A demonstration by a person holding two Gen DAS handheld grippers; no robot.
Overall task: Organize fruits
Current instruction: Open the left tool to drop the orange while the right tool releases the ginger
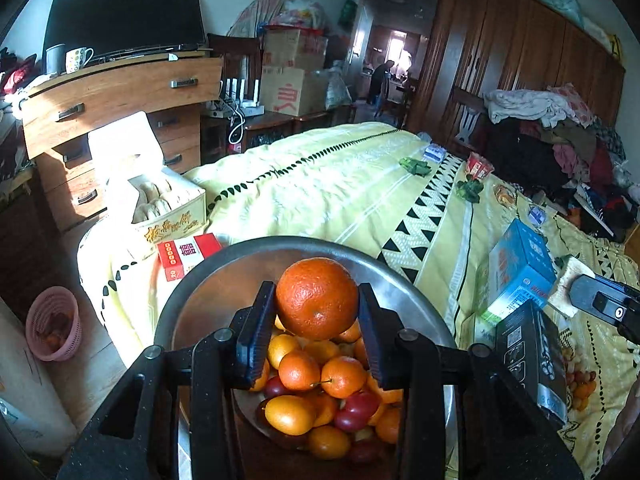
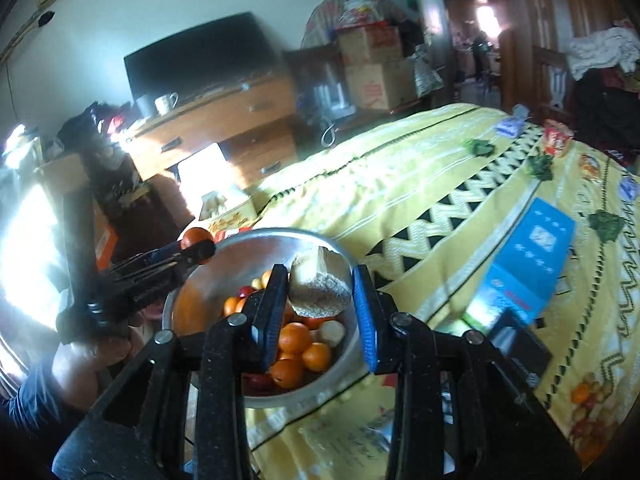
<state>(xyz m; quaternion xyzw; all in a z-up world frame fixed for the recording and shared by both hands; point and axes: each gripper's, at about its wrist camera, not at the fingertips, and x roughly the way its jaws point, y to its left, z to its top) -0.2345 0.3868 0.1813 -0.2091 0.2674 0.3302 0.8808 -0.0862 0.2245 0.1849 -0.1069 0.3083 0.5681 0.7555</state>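
Since the task is sorting fruit, the left wrist view shows the left gripper clamped on a large orange, one pad against each side, held directly above the metal bowl. The bowl rests on the yellow bedspread and holds small oranges and red fruits piled together. Holding the orange over the bowl judged consistent with either delivery or removal; which one cannot be told.

In the right wrist view, somewhat blurred, the right gripper is closed on a pale, rough-skinned piece, identity uncertain, likewise poised over the same bowl. The left gripper with its orange appears at the bowl's far left rim. A blue box lies nearby on the bedspread.
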